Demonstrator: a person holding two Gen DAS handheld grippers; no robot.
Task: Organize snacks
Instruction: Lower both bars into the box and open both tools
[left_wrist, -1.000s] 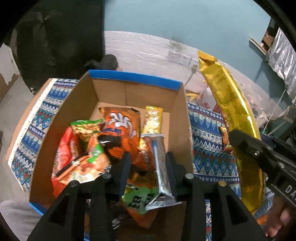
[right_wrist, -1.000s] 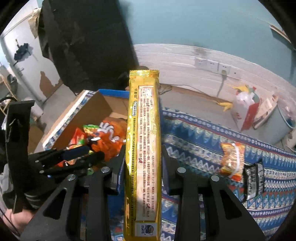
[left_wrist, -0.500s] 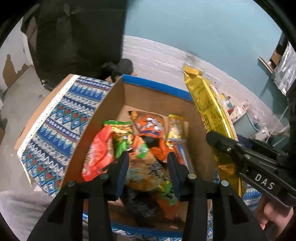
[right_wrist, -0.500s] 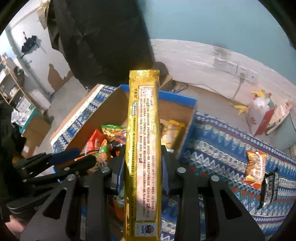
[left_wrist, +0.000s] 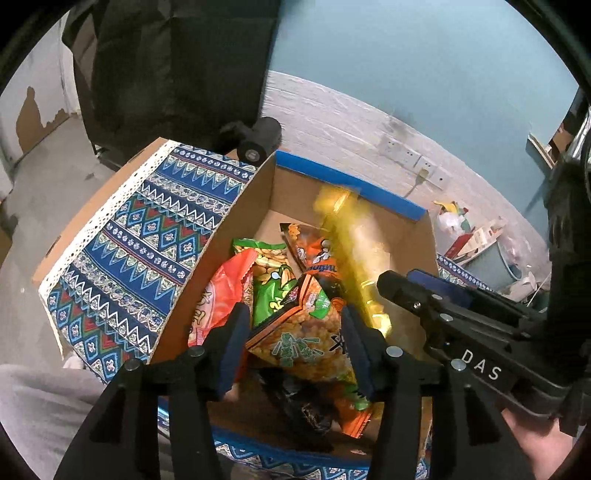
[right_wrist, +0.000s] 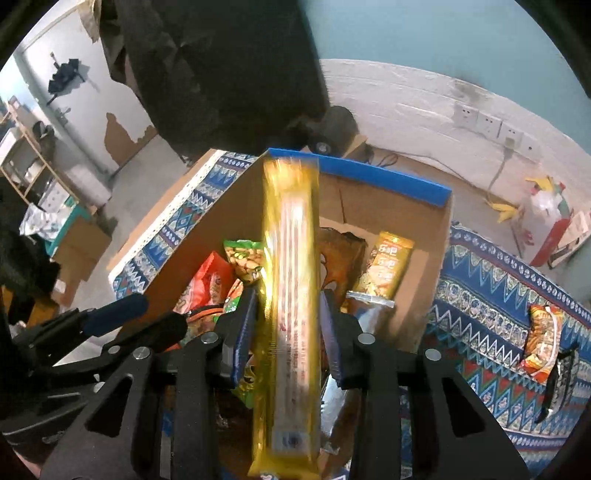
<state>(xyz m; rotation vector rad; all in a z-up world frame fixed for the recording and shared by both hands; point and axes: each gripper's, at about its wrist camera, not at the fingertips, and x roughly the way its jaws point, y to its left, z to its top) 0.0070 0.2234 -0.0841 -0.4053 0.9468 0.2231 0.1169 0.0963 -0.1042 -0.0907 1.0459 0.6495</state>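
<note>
Your right gripper stands over the box, its blue-padded fingers spread a little wider than the long gold packet between them; the packet is motion-blurred, and whether the pads still touch its glossy foil cannot be told. The packet is a narrow, flat strip with crimped ends, its far end near the box's back wall. Your left gripper hangs above the box's near edge, its fingers wide apart and holding nothing. The box is plain corrugated cardboard with blue tape along its rim. Inside it lie crinkled plastic bags: a red bag at the left wall, a green peanut bag beside it, an orange bag behind, and a small gold bar toward the right wall. Under the box lies a woven patterned cloth with a lace border. To the box's right on that cloth rests another orange snack bag.
</note>
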